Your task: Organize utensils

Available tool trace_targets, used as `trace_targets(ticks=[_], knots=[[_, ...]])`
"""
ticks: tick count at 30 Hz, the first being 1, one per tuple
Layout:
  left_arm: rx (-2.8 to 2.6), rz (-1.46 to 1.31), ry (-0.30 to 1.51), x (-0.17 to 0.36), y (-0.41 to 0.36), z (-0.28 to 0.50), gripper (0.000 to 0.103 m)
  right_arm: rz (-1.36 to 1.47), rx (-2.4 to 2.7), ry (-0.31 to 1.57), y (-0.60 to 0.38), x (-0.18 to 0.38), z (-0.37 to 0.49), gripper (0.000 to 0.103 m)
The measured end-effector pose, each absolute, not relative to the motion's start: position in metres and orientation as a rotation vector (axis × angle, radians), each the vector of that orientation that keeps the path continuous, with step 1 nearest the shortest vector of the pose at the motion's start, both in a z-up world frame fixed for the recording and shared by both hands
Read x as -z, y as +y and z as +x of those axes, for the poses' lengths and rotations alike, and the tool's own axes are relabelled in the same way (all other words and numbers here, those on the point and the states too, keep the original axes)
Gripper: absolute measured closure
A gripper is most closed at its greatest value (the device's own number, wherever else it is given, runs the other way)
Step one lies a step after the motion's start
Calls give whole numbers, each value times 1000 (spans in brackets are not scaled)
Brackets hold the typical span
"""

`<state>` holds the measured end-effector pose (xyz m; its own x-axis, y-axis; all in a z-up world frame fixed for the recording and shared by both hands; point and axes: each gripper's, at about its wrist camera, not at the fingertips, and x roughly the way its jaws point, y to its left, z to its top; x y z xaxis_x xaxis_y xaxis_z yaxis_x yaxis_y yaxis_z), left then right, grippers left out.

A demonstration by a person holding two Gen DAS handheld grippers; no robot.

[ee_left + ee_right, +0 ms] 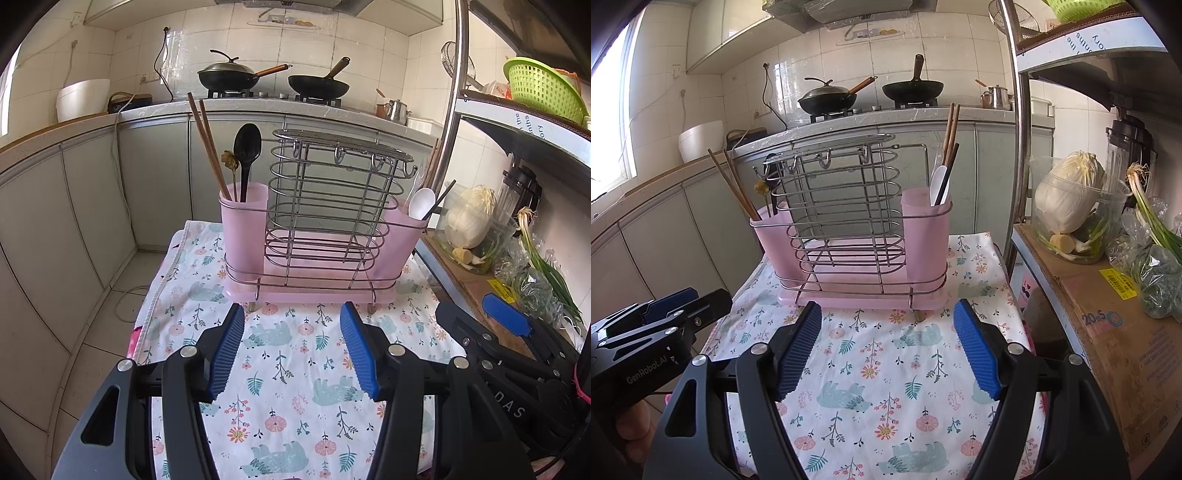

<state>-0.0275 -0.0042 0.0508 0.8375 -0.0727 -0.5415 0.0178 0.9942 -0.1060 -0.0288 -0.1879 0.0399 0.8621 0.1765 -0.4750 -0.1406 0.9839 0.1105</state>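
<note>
Floral cotton cloth (pixel 295 387) carries a wire-and-pink-plastic utensil rack (pixel 317 229); both ribbed-padded hand-held grippers (pixel 291 350) (pixel 886 347) gape, empty.

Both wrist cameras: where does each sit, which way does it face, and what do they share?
Left wrist: rides the left tool, facing slightly down at the pink-and-wire utensil rack on the floral cloth; own open blue pads frame it, right tool at right edge.
Right wrist: rides the right tool, same heading; open pads, left tool and a hand lower left.
Shared: rack, cloth, two black woks behind.
</note>
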Motion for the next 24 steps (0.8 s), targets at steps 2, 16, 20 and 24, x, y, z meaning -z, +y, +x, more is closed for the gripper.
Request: trace_targets(ticks=[2, 16, 20, 24], knots=[[47, -99, 577, -51, -4, -28, 49, 73, -167, 505, -188, -40, -29, 28], [46, -97, 580, -48, -2, -27, 49, 74, -164, 506, -189, -39, -28, 28], [49, -100, 582, -48, -2, -27, 49, 74, -165, 506, -190, -39, -28, 28], [53, -100, 582, -49, -2, -26, 49, 72, -165, 506, -190, -39, -28, 28]])
